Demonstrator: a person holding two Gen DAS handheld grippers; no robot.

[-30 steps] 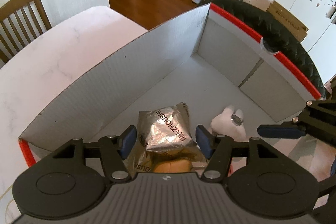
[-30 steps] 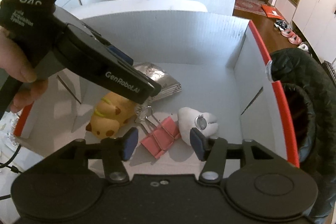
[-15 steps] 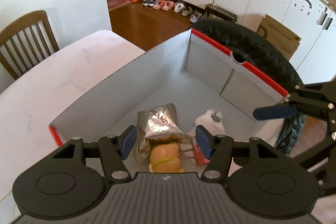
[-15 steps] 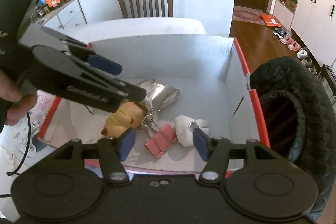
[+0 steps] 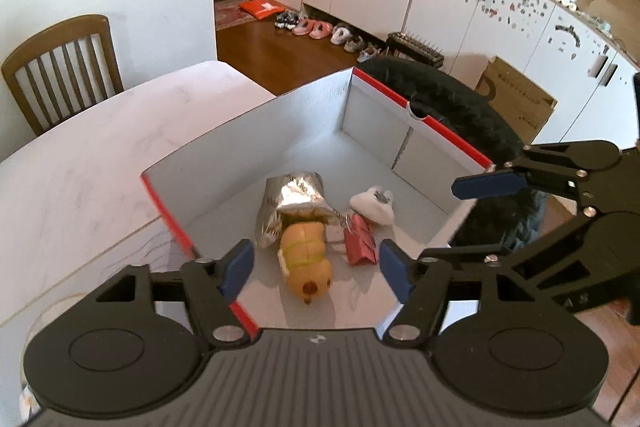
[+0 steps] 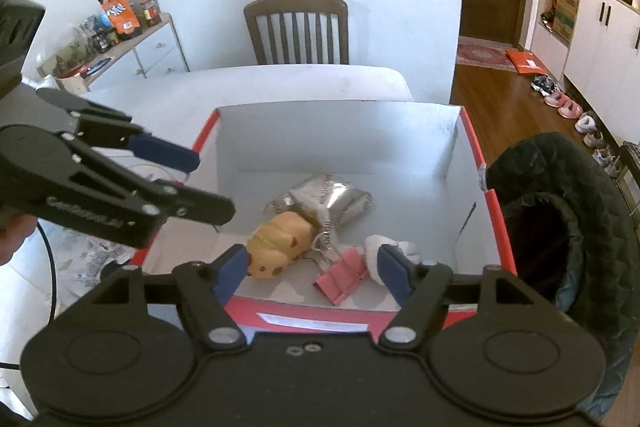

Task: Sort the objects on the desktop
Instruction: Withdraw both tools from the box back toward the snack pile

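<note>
Both grippers, left gripper and right gripper, hung empty over the box, jaws just widened; risk was snagging its thin wall and tipping it.

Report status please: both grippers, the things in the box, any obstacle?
Left gripper and right gripper open, jaws just widening, nothing between. Foil bag, yellow toy, pink clip, white toy in box. Nothing in the way.
</note>
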